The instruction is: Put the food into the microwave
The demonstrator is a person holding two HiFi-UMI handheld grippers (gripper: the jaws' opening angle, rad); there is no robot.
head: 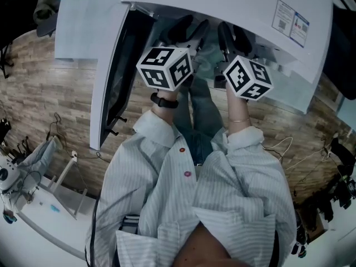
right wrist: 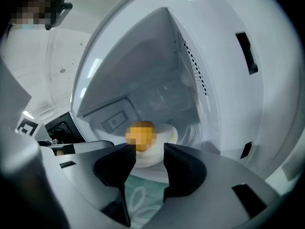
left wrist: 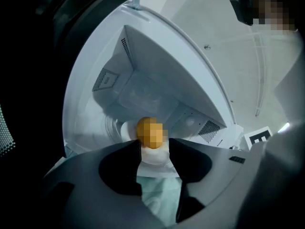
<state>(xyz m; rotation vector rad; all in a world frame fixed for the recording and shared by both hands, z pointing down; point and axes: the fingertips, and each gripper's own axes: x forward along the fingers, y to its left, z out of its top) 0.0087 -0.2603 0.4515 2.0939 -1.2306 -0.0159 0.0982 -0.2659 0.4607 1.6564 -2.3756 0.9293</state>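
Head view: microwave [head: 222, 4] stands open, door [head: 111, 77] swung out to the picture's left. Left gripper [head: 189, 32] and right gripper [head: 233, 40] are side by side, both noses in the opening, marker cubes toward the person. Food is not visible here, covered by the grippers and the oven top. Left gripper is the one nearer the door

Left gripper view: jaws apart, nothing pinched. Food [left wrist: 151, 132] sits on a white dish [left wrist: 153, 157] on the oven floor, straight ahead and just past the tips, lined up with the gap. The dish also shows left of the left jaw, so it lies beyond the tips, not between the pads. Pale green patterned patch [left wrist: 159, 194] under the jaws, can't tell what it is

Right gripper view: jaws wide apart, released, empty. Same food [right wrist: 141, 135] on the dish [right wrist: 170, 133], dead ahead and deeper in, a touch left of the gap's middle. Dish is round, so no long axis matters

Judgement: food looks already placed inside. The next move probably turns on backing both grippers straight out along the line they point, without clipping the dish. The left hand is then better placed for the door
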